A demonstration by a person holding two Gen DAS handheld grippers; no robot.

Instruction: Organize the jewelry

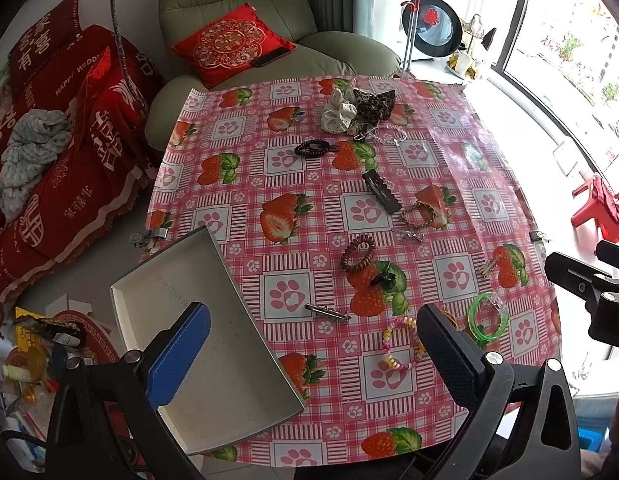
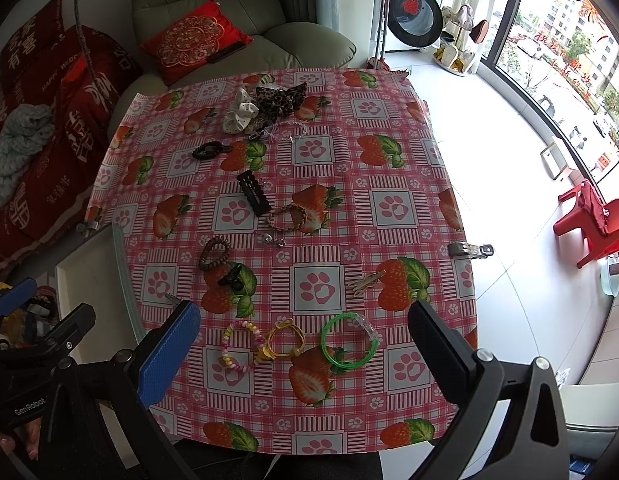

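Both tongs spread wide, nothing gripped. Left tongs (image 1: 309,356) hover over the near-left of the desk (image 1: 449,168), blue finger above the empty grey tray (image 1: 213,320) that overhangs the desk edge at 8 o'clock. Right tongs (image 2: 305,344) hang above the near row: candy-bead bracelet (image 2: 239,346), yellow cord bracelet (image 2: 283,340) touching it, green bangle (image 2: 349,346) just beside at 3 o'clock. Mid-desk: brown coil hair tie (image 2: 214,253), small black claw clip (image 2: 230,276), black scalloped clip (image 2: 253,193), braided bracelet (image 2: 287,218). At 12 o'clock: white scrunchie (image 2: 240,116) against leopard scrunchie (image 2: 279,98). All jewelry lies outside the tray.
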